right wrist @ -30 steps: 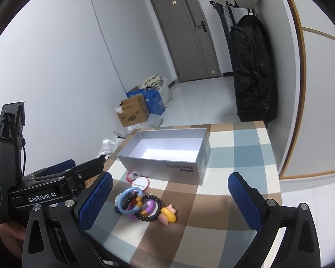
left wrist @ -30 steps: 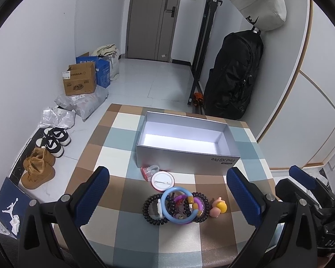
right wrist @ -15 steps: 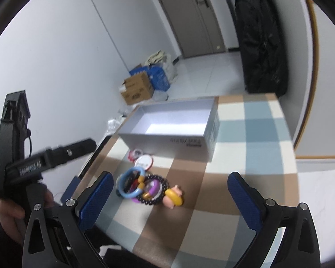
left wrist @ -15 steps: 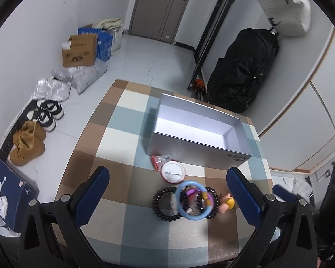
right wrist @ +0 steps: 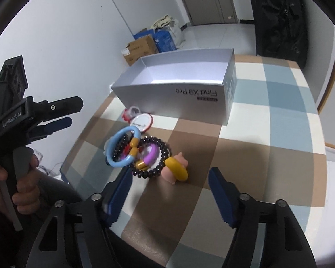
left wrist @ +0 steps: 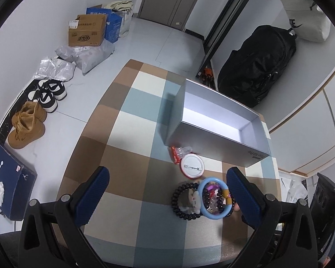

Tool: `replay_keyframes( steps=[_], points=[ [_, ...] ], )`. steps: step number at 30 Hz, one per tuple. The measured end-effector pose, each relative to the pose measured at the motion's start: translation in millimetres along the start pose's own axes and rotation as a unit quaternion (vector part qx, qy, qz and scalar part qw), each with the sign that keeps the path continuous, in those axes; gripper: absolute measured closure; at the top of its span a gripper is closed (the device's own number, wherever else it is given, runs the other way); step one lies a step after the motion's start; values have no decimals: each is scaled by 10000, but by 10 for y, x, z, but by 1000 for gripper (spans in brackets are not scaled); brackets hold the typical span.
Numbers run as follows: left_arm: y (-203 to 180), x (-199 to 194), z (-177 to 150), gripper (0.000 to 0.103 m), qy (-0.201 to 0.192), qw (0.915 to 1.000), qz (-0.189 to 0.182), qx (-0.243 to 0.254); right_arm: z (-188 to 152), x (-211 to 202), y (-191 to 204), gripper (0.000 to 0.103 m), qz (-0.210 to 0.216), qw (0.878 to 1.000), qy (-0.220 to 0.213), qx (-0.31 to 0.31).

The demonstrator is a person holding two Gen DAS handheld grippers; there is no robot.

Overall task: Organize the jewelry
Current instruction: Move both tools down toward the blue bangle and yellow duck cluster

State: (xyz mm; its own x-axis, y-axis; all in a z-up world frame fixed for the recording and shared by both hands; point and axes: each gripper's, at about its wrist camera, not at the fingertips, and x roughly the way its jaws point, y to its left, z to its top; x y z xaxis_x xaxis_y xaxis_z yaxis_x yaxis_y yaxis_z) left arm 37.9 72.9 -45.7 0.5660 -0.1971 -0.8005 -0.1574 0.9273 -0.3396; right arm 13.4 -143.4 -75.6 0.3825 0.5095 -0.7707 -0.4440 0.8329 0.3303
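Both grippers, left (left wrist: pixel 167 187) and right (right wrist: pixel 170 192), released, empty. We judge blue ring (right wrist: pixel 120 147) light, rigid, slippery; pinch across rim. Box (right wrist: pixel 178 89) empty.

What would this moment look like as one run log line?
left tongs: open, empty | right tongs: open, above pile | jewelry pile: on table, untouched | silver box: open, empty | stage: approach

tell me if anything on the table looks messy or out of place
Yes: the jewelry sits in a tangled heap on the checked tablecloth, with the light blue ring bangle lying over the dark beaded bracelet. The open grey cardboard box beside it shows nothing inside.
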Motion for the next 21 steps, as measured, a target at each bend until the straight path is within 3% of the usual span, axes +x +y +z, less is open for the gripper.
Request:
replay_keyframes(
  steps=[7,11,21],
  points=[
    [133,52,13,5,165,9997,4,-162,20,108,29,58,-109,9997,145,-163],
    [192,75,21,9,244,9993,-58,-274,38,139,10,80,-78,9996,232,-104],
    [104,106,-13,11,370,9984,-401,-118,50,97,-55,88,-2,9998,170,107]
  ],
)
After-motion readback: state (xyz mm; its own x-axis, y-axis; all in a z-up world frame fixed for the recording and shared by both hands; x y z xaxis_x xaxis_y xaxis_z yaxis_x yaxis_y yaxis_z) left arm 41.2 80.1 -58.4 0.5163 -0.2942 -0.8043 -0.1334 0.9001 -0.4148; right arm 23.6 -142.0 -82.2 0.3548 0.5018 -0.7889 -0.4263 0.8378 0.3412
